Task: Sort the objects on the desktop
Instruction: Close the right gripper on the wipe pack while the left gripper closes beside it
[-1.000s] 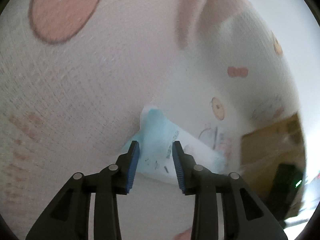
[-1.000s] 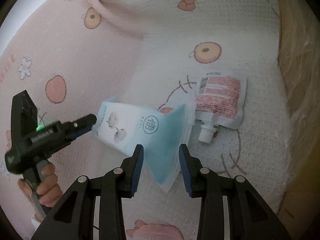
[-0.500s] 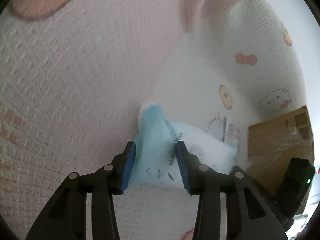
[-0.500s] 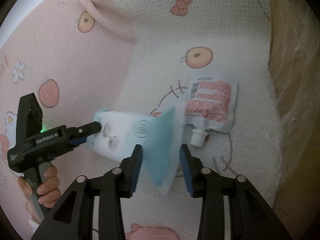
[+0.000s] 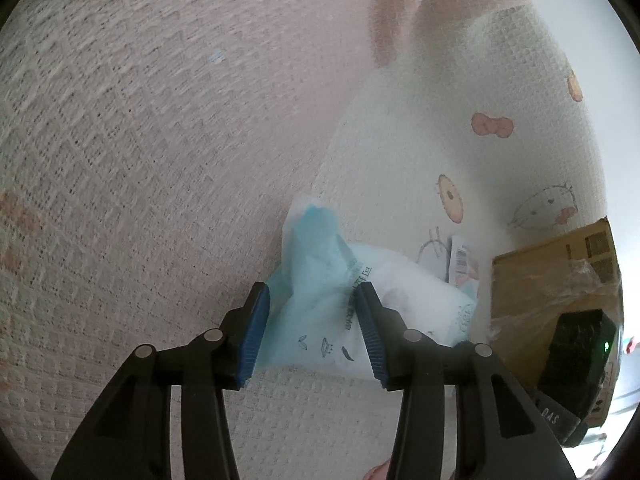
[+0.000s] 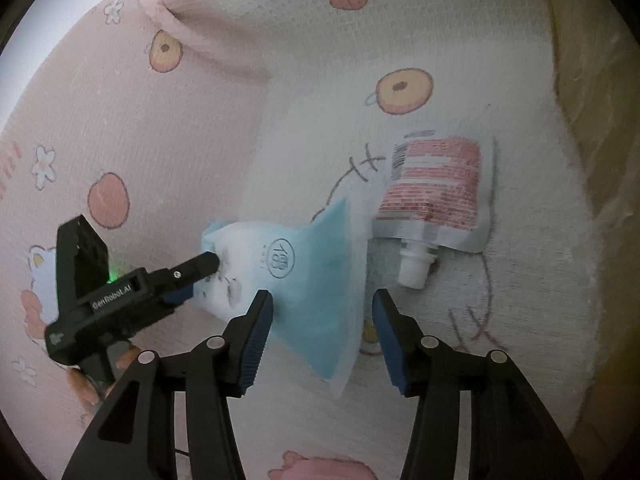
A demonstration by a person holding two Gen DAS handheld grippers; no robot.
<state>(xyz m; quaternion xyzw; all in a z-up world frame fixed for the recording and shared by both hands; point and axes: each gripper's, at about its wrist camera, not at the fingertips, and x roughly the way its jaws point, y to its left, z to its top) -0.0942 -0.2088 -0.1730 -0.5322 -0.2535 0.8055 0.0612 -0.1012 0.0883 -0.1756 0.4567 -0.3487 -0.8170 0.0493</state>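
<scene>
The blue-and-white packet (image 6: pixel 296 280) lies on the patterned cloth (image 6: pixel 160 160), bracketed at opposite ends by both tools. The right hand-held gripper (image 6: pixel 322 340) is spread around its blue end, not closed. The left hand-held gripper (image 5: pixel 312 336) is likewise spread around the other end. Just beyond, a red spouted pouch (image 6: pixel 436 196) lies untouched; a cardboard box (image 5: pixel 548 280) is seen farther off. Sorting is judged barely begun.

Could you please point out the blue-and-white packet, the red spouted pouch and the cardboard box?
blue-and-white packet (image 6: pixel 316 280): right wrist view, blue panel.
red spouted pouch (image 6: pixel 434 188): right wrist view, red printed face.
cardboard box (image 5: pixel 532 280): left wrist view, side wall.
</scene>
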